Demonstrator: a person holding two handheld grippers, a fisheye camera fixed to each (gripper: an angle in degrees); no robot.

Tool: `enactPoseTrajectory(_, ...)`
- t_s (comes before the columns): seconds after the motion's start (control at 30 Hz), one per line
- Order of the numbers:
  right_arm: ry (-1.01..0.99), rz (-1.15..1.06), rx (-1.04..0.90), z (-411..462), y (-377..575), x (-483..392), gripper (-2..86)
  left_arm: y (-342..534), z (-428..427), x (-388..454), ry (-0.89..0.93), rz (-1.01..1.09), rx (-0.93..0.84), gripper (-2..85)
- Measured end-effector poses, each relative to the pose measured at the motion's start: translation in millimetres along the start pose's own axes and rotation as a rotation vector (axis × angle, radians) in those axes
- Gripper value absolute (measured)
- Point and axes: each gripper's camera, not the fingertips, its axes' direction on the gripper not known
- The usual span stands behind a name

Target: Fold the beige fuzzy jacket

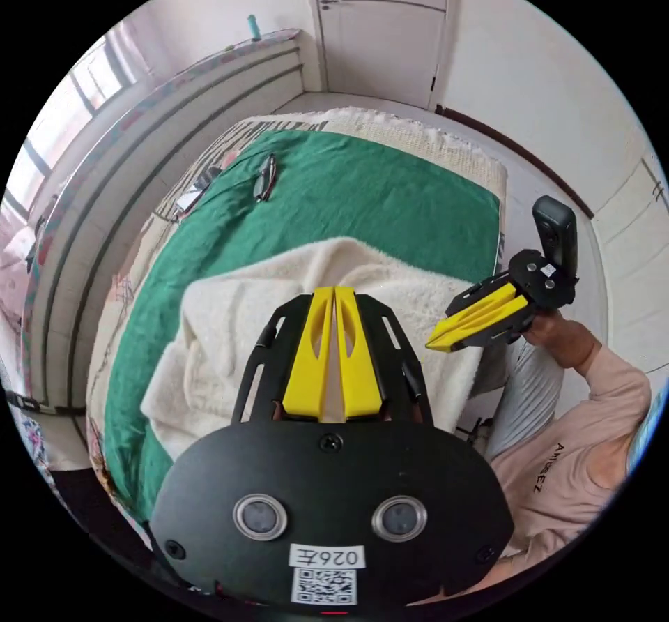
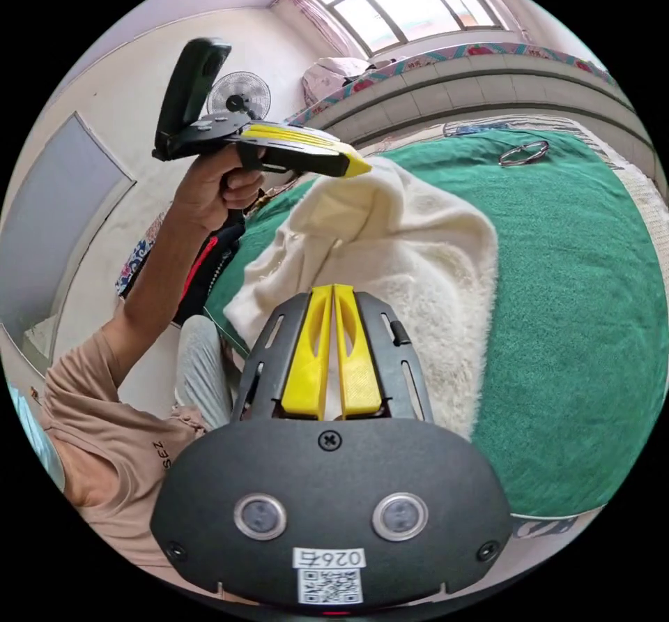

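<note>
Jacket: the beige fuzzy jacket (image 1: 230, 343) is lying bunched on a green blanket (image 1: 390, 196) that is covering a bed; one corner of it is rising in a peak toward the left gripper in the right gripper view (image 2: 418, 259).
Left gripper: in its own view the left gripper (image 1: 334, 292) is showing its yellow jaws pressed together at the tips, with the fuzzy cloth lying behind them; whether any cloth is sitting between them cannot be told here. In the right gripper view the same gripper (image 2: 355, 162) is hanging above the jacket's raised peak, jaws together, tip touching or just beside the cloth; a pinch cannot be confirmed.
Right gripper: in its own view the right gripper (image 2: 334, 289) is holding its jaws closed over the jacket, gripping nothing visible. In the left gripper view it (image 1: 435, 343) is pointing at the jacket's edge, jaws together.
Person: a hand (image 2: 212, 193) is wrapping the left gripper's handle; a peach sleeve (image 1: 613, 392) is running to the right gripper.
Bed surface: a pair of glasses (image 1: 265, 177) is resting on the green blanket, well apart from the jacket.
Room: a fan (image 2: 239, 95) is standing near the wall.
</note>
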Motion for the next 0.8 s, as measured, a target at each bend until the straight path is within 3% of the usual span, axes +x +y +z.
enactPoseTrajectory(0.07,-0.134,0.000,-0.051,14.2,-10.3,6.1,-0.1,71.2,-14.0,-60.3,0.101,-0.201,0.127,-0.9)
enactPoseTrajectory(0.17,-0.205,0.030,-0.060,34.0,-23.9,3.6,1.8,147.1,-21.8,-104.6,0.066,-0.366,0.193,-1.0)
enactPoseTrajectory(0.33,-0.196,0.038,-0.163,96.0,-67.5,-17.7,1.3,208.0,-12.2,-144.3,0.149,-0.462,0.193,-1.0)
enactPoseTrajectory(0.43,-0.086,0.010,-0.190,135.0,-109.8,-28.6,0.0,219.2,0.3,-159.2,0.194,-0.480,0.168,-0.8)
enactPoseTrajectory(0.5,0.084,0.040,-0.084,127.4,-129.6,-23.7,-0.7,224.6,4.5,-165.8,0.184,-0.490,0.159,-0.6)
enactPoseTrajectory(0.57,0.254,0.271,0.283,58.9,-124.9,6.8,-0.9,231.2,4.7,-174.8,0.195,-0.468,0.158,0.3)
enactPoseTrajectory(0.67,0.137,0.468,0.641,-18.8,-68.4,53.6,-0.9,230.7,5.9,-178.5,0.324,-0.345,0.134,9.7)
enactPoseTrajectory(0.8,-0.013,0.470,0.756,-47.6,-23.9,58.1,-0.9,221.6,3.2,-159.4,0.422,-0.224,0.133,23.6)
